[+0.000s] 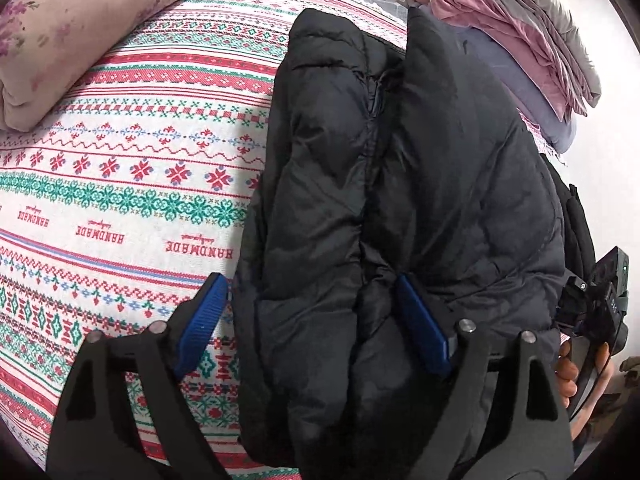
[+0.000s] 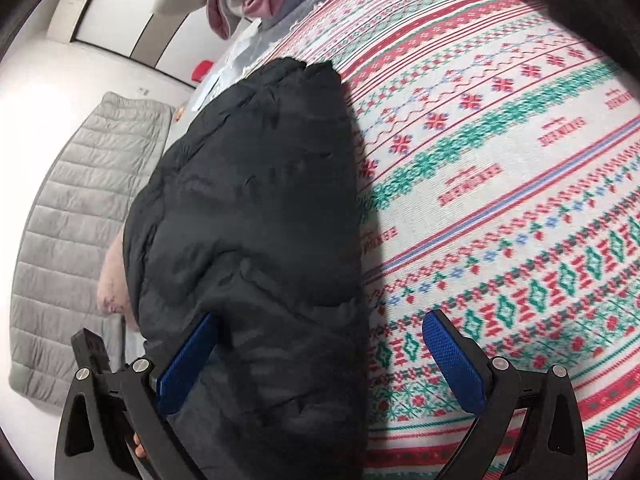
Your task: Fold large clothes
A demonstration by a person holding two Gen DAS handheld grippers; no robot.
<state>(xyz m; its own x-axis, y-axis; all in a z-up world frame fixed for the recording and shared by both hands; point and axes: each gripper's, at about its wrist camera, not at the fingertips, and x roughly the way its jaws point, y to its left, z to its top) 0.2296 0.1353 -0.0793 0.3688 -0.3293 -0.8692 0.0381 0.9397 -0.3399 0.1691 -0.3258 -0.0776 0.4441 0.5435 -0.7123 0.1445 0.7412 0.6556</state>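
Note:
A black puffer jacket (image 1: 400, 184) lies folded lengthwise on a bed covered by a red, green and white patterned blanket (image 1: 120, 184). My left gripper (image 1: 314, 312) stands open over its near end. The left blue pad (image 1: 204, 320) is beside the jacket's edge and the right pad (image 1: 424, 324) rests on top, with a padded fold between them. In the right wrist view the jacket (image 2: 248, 208) fills the left half. My right gripper (image 2: 320, 360) is open wide. One pad (image 2: 188, 364) lies against the jacket and the other pad (image 2: 456, 356) is over the bare blanket (image 2: 520, 200).
A pink floral pillow (image 1: 80, 32) sits at the far left of the bed. A stack of pink, grey and lavender bedding (image 1: 520, 40) sits at the far right. A grey quilted mat (image 2: 80, 200) lies on the floor past the bed's edge. A hand (image 1: 568, 372) holds the other gripper's handle.

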